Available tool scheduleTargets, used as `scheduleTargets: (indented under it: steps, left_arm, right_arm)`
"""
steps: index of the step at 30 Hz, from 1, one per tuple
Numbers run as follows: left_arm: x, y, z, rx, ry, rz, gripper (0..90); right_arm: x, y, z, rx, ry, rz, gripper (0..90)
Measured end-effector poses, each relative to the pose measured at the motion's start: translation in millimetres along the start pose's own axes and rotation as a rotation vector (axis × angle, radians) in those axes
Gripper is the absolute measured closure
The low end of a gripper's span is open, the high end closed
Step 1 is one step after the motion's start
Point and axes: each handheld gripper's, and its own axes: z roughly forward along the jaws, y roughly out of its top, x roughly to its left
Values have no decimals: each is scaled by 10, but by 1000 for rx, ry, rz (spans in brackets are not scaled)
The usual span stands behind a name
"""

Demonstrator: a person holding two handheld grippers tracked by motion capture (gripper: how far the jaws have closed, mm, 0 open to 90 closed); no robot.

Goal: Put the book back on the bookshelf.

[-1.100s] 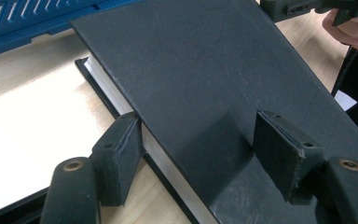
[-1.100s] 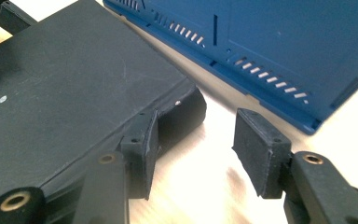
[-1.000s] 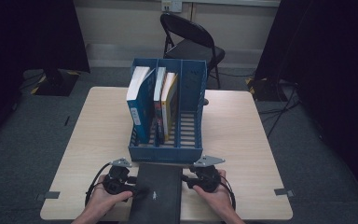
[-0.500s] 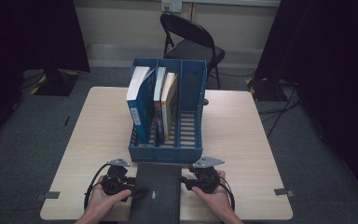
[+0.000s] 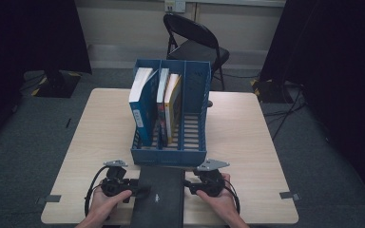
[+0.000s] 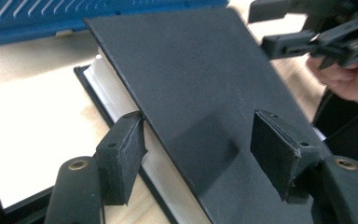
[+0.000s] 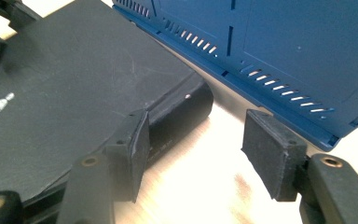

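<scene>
A black hardcover book (image 5: 159, 199) lies flat at the table's front edge, just before a blue file rack (image 5: 168, 156). My left gripper (image 5: 141, 191) is at the book's left side. In the left gripper view its jaws (image 6: 198, 140) straddle the front cover's edge (image 6: 191, 70): one pad rests against the pages, the other hovers over the cover. They have just been closing and are not pressing. My right gripper (image 5: 187, 186) is at the book's right side. Its jaws (image 7: 196, 140) have just been opening: one pad is beside the spine (image 7: 177, 116), the other over bare table.
Three books stand in the rack's left and middle slots: a blue one (image 5: 142, 102), a white-edged one (image 5: 162, 92) and a yellow one (image 5: 173, 99). The rack's front wall (image 7: 284, 46) is close to my right jaws. A folding chair (image 5: 195, 42) stands beyond the table (image 5: 247, 142).
</scene>
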Motion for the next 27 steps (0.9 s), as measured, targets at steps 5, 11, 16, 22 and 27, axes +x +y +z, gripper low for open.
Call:
scheduleTargets:
  steps: [5,11,16,22,27]
  left_arm:
    - [-29,17,-58,-42,-37,-10,355]
    - [-68,14,-68,-57,-48,-12,322]
    - [-74,27,-93,-78,-69,-21,332]
    - [-13,44,11,-15,36,-40,335]
    - [13,33,8,-22,49,-42,381]
  right_arm:
    - [-7,-4,-7,1,-1,5,411]
    - [-2,-12,-17,1,-5,10,414]
    - [-4,-19,-25,0,-6,12,419]
    - [7,-20,-23,-2,-1,13,415]
    - [5,-24,-23,-2,6,15,404]
